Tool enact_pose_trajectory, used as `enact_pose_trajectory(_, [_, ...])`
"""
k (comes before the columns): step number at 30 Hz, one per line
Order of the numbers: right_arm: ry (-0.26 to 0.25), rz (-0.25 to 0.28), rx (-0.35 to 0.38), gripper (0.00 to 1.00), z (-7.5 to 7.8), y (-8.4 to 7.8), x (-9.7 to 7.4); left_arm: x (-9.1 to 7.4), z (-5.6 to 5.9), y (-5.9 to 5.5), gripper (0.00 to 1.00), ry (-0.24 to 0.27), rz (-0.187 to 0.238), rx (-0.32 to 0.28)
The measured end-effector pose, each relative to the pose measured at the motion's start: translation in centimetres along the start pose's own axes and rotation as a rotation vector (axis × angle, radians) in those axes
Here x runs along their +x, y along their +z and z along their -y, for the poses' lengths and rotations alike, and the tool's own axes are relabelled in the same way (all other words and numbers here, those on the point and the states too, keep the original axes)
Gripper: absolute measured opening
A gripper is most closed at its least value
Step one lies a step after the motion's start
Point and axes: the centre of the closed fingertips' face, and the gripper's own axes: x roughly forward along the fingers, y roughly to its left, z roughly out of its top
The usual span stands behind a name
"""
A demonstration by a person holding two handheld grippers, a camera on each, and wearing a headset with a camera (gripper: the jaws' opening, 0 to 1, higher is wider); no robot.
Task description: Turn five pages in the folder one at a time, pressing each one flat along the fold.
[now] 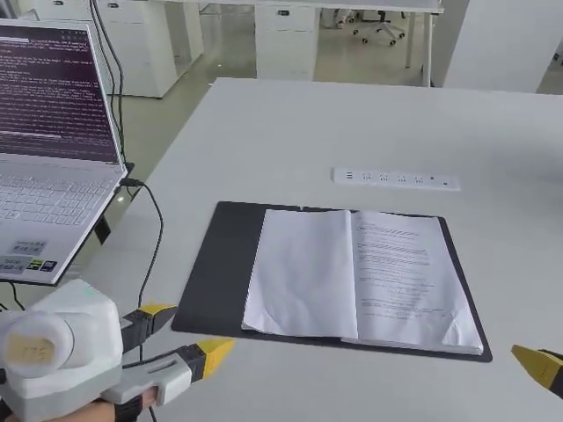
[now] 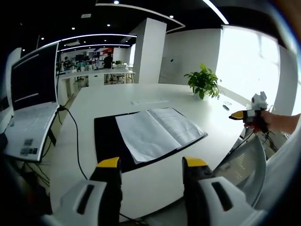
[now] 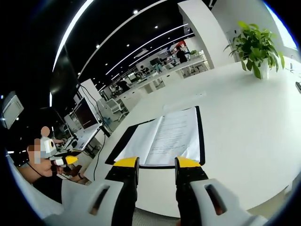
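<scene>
Laptop (image 1: 53,176): far left of the surface (image 1: 290,123), cut off by the frame edge. Screen text was way too small to read.
Left tool (image 1: 189,327): jaws were apart with nothing between them. It sat low at the near left, close to the folder's near-left corner but not touching.
Folder (image 1: 211,272): lay open and flat mid-surface, with a blank sheet (image 1: 299,272) left of the fold and a printed page (image 1: 400,272) on the right. Couldn't make out the print.
Power strip (image 1: 396,178): just past the folder's far edge.
Right tool (image 3: 156,162): mostly cut off at the head view's bottom-right edge. In its own view the jaws were spread and empty, with the folder ahead, apart from them.
</scene>
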Motion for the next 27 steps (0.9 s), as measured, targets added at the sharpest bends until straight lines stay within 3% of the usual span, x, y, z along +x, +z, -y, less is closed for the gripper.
enact_pose_trajectory(8, [-0.011, -0.03, -0.026, 0.32, 0.5, -0.8, 0.2, 1.1, 0.4, 0.1, 0.53, -0.008, -0.023, 0.008])
enact_pose_trajectory(13, [-0.005, -0.054, -0.043, 0.31, 0.8, -1.2, 0.9, 2.8, 1.0, -0.2, 0.53, -0.022, -0.045, 0.02])
enact_pose_trajectory(19, [0.011, -0.072, -0.044, 0.31, 0.7, -1.4, 2.2, 6.1, 3.0, -0.5, 0.53, -0.076, -0.072, 0.054])
enact_pose_trajectory(27, [0.023, -0.108, -0.052, 0.31, 1.1, -2.6, 3.5, 11.7, 6.5, -1.4, 0.51, -0.175, -0.131, 0.117])
